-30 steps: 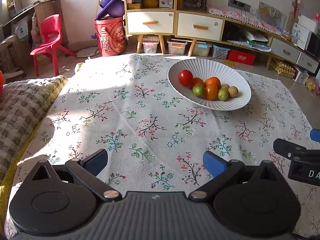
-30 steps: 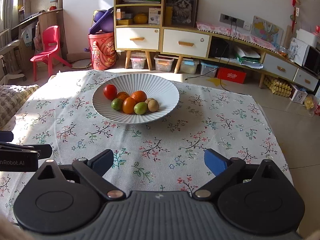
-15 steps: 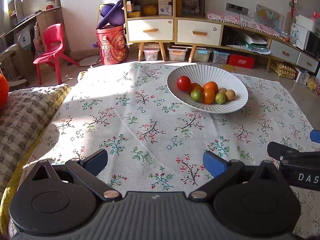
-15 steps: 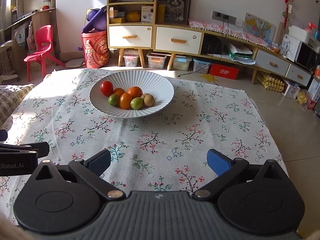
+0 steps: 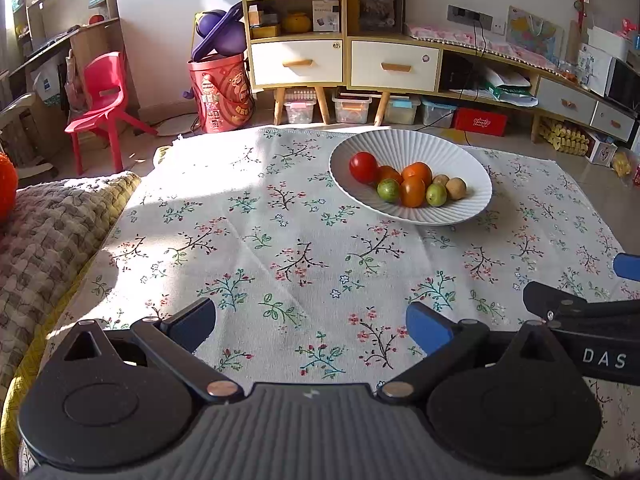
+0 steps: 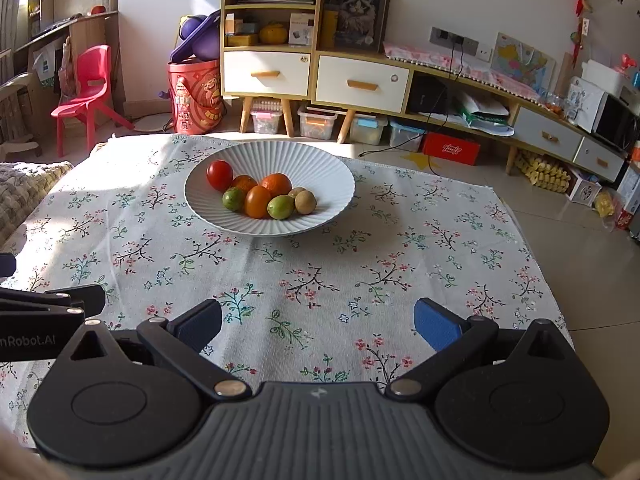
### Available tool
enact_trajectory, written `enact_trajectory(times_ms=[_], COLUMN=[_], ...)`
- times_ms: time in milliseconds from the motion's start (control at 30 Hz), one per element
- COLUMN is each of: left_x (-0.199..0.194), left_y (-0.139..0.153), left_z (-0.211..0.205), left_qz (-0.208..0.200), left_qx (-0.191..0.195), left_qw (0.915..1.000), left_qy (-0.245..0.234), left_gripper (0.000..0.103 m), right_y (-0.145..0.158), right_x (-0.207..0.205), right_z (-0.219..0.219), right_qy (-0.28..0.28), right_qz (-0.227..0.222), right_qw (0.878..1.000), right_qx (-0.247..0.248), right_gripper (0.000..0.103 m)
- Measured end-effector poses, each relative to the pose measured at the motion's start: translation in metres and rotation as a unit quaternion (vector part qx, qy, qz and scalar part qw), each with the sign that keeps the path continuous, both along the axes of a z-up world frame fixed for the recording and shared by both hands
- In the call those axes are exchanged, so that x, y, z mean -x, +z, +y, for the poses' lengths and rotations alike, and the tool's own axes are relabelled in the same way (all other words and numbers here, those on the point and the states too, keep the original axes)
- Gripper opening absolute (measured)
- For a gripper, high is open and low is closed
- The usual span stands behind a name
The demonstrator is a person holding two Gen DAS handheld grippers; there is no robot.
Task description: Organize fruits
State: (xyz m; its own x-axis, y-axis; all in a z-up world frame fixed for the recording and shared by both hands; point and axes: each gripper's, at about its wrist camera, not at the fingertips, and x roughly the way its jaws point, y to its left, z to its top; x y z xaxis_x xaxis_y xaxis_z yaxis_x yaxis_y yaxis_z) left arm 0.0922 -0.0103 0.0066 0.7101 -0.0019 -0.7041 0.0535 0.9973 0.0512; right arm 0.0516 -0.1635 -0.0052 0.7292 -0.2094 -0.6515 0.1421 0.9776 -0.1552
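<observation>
A white ribbed bowl (image 5: 416, 148) (image 6: 320, 168) stands on the flowered tablecloth (image 5: 280, 240) (image 6: 360, 272) and holds several fruits: a red tomato (image 5: 363, 166) (image 6: 219, 174), oranges (image 5: 417, 172) (image 6: 276, 184), green limes (image 5: 388, 190) (image 6: 281, 207) and brown kiwis (image 5: 455, 188) (image 6: 305, 202). My left gripper (image 5: 310, 322) hangs open over the near cloth, well short of the bowl, with nothing between its fingers. My right gripper (image 6: 318, 322) is open just as wide, also over bare cloth in front of the bowl. Each view catches the other gripper's black side at its edge.
A woven grey blanket (image 5: 44, 232) lies along the table's left side with an orange object (image 5: 6, 188) on it. Beyond the table stand a red chair (image 5: 100, 100), a red bucket (image 5: 220, 92) and a shelf unit with drawers (image 5: 340, 60). Tiled floor drops off right (image 6: 592, 248).
Both views tilted slightly so the bowl sits lower and a bit nearer the middle. The right gripper's jaws widened a little. Nothing was picked up or moved.
</observation>
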Motion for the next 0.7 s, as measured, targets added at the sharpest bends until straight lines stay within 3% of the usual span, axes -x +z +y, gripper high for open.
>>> enact_trajectory(times_ms=[700], left_x=[-0.0007], left_y=[-0.002], left_z=[0.0004], left_qz=[0.005], left_qx=[-0.001], left_qw=[1.0], left_qy=[0.0], left_gripper=[0.092], right_y=[-0.0008], right_x=[0.0002], right_z=[0.0001], right_qy=[0.002], right_qz=[0.002], right_qw=[1.0], right_qx=[-0.003], right_gripper=[0.103])
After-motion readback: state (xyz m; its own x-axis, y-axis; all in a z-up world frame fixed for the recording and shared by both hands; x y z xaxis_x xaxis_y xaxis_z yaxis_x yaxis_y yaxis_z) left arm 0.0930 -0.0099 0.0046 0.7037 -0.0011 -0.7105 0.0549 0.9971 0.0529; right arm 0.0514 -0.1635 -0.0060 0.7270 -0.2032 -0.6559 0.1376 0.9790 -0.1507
